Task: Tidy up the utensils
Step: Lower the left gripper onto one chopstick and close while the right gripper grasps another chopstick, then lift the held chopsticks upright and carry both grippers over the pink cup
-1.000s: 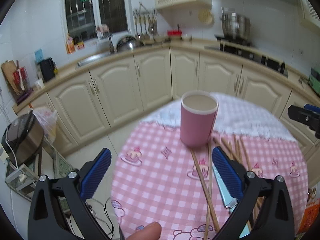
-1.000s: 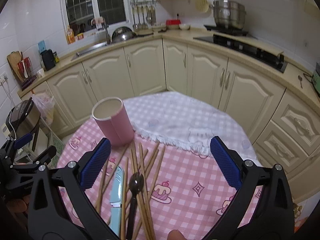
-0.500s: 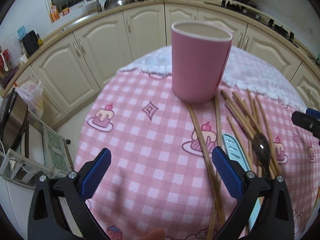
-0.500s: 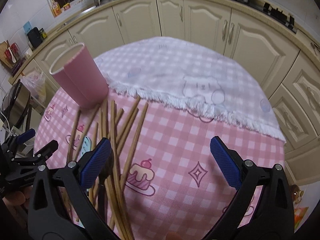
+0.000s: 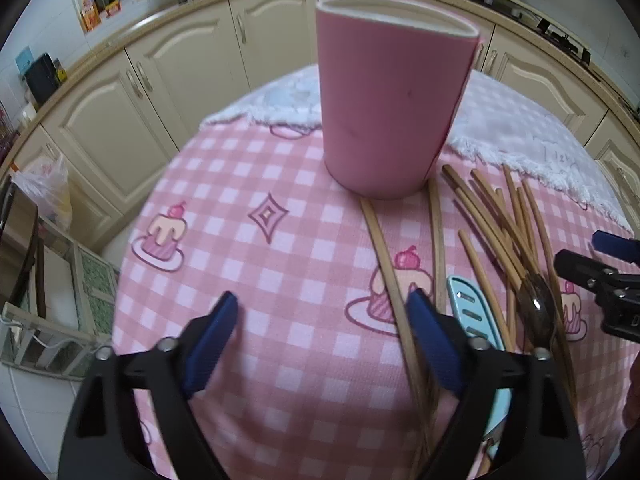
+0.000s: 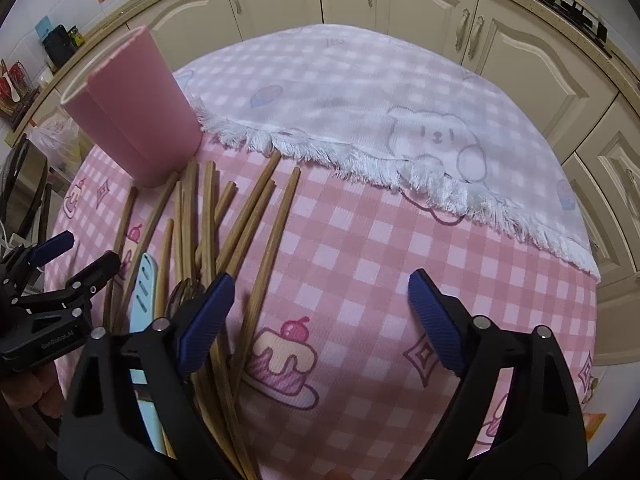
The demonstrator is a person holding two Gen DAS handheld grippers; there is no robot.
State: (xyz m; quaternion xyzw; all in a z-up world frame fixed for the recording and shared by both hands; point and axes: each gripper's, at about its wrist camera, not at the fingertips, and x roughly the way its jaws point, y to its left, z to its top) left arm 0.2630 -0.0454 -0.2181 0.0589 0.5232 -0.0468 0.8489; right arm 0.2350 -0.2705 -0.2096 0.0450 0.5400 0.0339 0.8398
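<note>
A pink utensil cup [image 5: 390, 108] stands upright on the pink checked tablecloth [image 5: 260, 264]; it also shows in the right wrist view [image 6: 134, 120]. Several wooden chopsticks [image 6: 248, 224] lie loose beside it, with a light blue knife [image 6: 142, 292] and a dark metal spoon [image 5: 536, 308]. My left gripper [image 5: 322, 316] is open and empty, low over the cloth, its right finger over a chopstick [image 5: 390, 264]. My right gripper [image 6: 320, 304] is open and empty, its left finger above the chopstick pile.
A white fringed cloth [image 6: 360, 104] covers the far half of the round table. Cream kitchen cabinets [image 6: 420, 4] curve around behind. A rack and a plastic bag [image 5: 44, 192] stand on the floor at the left of the table.
Both grippers have dropped lower and closer to the table. The cup and chopsticks look larger in both views. Both stay open.
</note>
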